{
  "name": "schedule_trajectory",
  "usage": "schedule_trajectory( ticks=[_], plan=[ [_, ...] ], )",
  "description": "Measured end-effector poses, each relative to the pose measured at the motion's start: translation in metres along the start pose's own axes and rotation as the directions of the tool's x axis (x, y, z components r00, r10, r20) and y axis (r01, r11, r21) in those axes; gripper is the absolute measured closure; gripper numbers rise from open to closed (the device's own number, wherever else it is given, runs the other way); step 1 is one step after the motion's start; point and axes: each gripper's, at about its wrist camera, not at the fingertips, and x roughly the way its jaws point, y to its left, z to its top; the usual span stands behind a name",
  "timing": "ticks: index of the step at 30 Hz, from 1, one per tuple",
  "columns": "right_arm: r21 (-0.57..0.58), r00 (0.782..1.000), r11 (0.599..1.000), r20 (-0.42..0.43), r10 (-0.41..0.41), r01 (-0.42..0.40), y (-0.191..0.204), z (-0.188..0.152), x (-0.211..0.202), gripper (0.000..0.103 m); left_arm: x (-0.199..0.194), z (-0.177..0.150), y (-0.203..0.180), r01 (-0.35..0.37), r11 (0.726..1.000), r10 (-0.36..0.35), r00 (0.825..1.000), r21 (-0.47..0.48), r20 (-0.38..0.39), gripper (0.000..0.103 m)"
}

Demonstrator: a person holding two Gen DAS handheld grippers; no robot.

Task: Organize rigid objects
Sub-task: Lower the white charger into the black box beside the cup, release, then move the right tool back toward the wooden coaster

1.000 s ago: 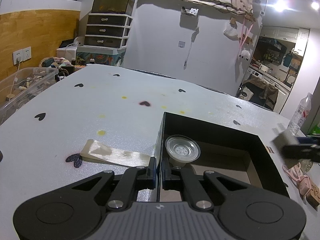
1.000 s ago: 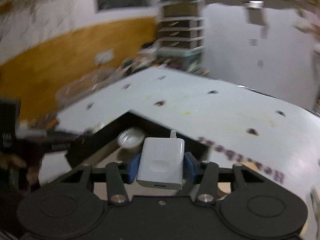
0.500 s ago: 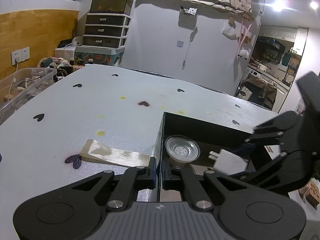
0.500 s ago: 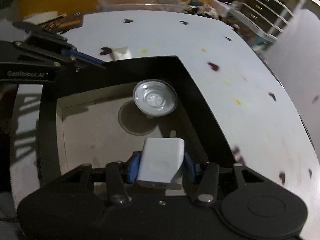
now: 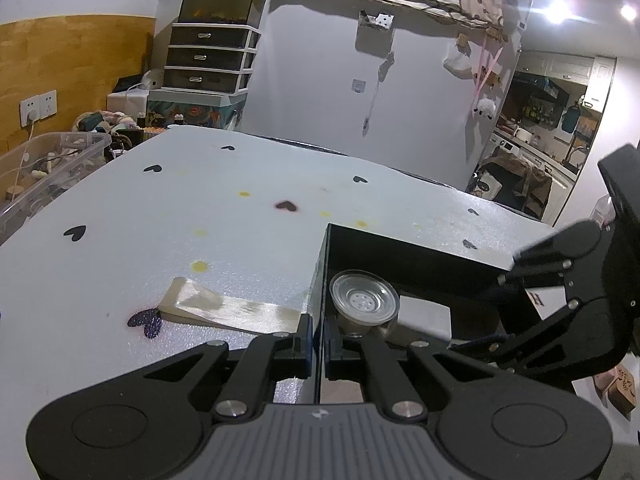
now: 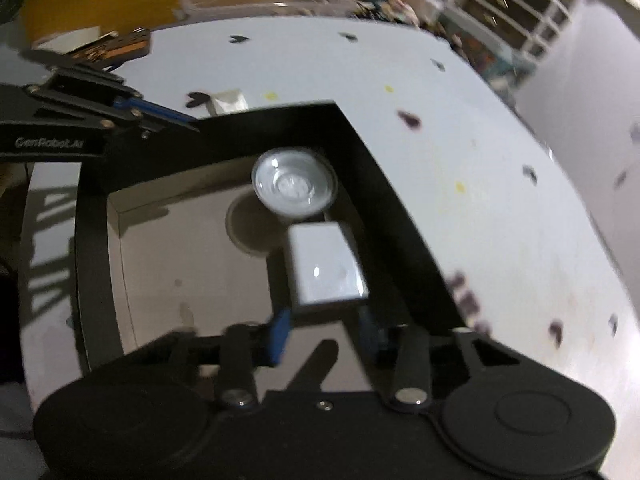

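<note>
Left wrist view: the left tool (image 5: 318, 336) is pinched tight on the near wall of the black box (image 5: 404, 246), one finger outside and one inside. The box sits on the white worktop (image 5: 208, 208) with little black hearts printed on it. Inside, right at the near corner, there's a clear round dish (image 5: 364, 298), and just beside it the white charger (image 5: 424, 314) lies on the box floor. A pale wedge-shaped piece (image 5: 224, 308) rests on the worktop just outside the box. The right tool (image 5: 516, 320) reaches in from the right edge.

Right wrist view: bit blurry here, but the right tool (image 6: 324, 320) points down into the box (image 6: 384, 184), and its jaws are closing. The charger (image 6: 326, 266) lies just ahead of the blue pads (image 6: 280, 332); they don't seem to be touching it, so I'd say it's loose. The dish (image 6: 294, 188) sits just beyond the charger, in the far corner. The left tool (image 6: 168, 118) clamps the box rim at upper left.
</note>
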Motion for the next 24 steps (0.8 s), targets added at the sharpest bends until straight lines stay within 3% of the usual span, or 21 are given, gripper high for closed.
schedule_trajectory(
  ticks=[1,3,16,20,24],
  plan=[
    [0.02,1.0,1.0,-0.007,0.011,-0.011,-0.001,-0.001,0.001,0.084,0.0,0.0,0.0,0.0,1.0,0.0,1.0,-0.001,0.001,0.098],
    [0.053,1.0,0.998,-0.005,0.026,-0.026,-0.001,-0.001,0.005,0.087,0.0,0.0,0.0,-0.001,1.0,0.001,1.0,-0.003,0.002,0.098],
    [0.131,0.997,0.991,0.07,-0.012,0.003,-0.001,0.0,0.0,0.087,-0.001,0.001,0.0,-0.001,1.0,0.001,1.0,-0.007,0.0,0.098],
    [0.167,0.994,0.986,0.11,-0.018,0.0,-0.002,-0.005,-0.015,0.086,-0.001,0.001,0.0,-0.004,1.0,0.004,1.0,-0.008,0.0,0.098],
    [0.213,0.987,0.977,0.16,-0.032,-0.003,-0.004,-0.016,-0.034,0.075,0.0,0.002,-0.002,-0.011,1.0,0.011,1.0,-0.007,-0.003,0.098]
  ],
)
